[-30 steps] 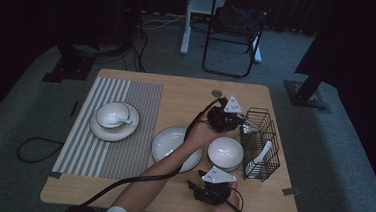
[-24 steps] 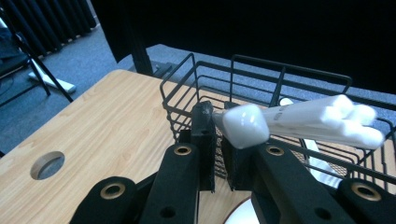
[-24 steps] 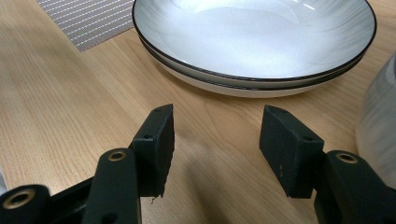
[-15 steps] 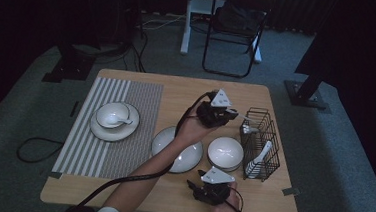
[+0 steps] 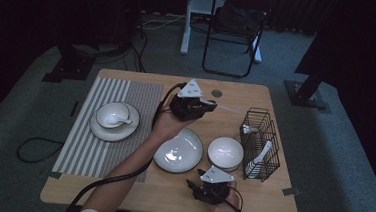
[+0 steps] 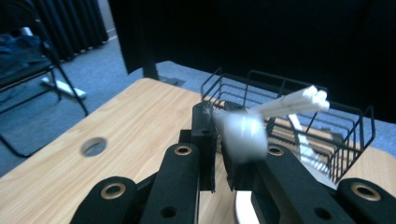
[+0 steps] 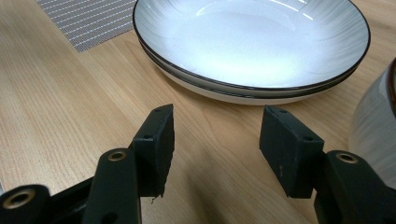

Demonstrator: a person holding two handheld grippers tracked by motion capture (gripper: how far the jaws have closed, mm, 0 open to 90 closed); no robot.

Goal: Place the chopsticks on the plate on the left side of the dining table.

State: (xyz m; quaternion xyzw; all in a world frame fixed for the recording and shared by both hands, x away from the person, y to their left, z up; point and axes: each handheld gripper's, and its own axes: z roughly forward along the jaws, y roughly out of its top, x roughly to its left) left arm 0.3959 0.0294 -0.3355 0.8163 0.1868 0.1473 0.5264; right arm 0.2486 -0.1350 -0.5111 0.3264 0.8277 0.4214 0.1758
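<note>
High view shows your left claw [image 5: 203, 106] lifted above the worktop [image 5: 119, 194], clamped on a white spoon [image 5: 226, 108] whose handle points toward the black wire basket [image 5: 261, 141] at the right edge. In the left gripper view the spoon [image 6: 261, 119] sits pinched between the two pads, its handle jutting out past the tips toward the basket [image 6: 345, 126]; blur makes it hard to tell which end you grip, probably the bowl end. One place setting, a small bowl with spoon on a plate [image 5: 114, 126], already stands on the striped mat [image 5: 88, 144]; the wide plate [image 5: 179, 149] and second bowl [image 5: 226, 153] wait beside it, so the spoon likely has to be set down yet. Your right claw [image 5: 209, 190] rests near the front edge with its jaws parted and empty, just short of the wide plate [image 7: 252, 42].
</note>
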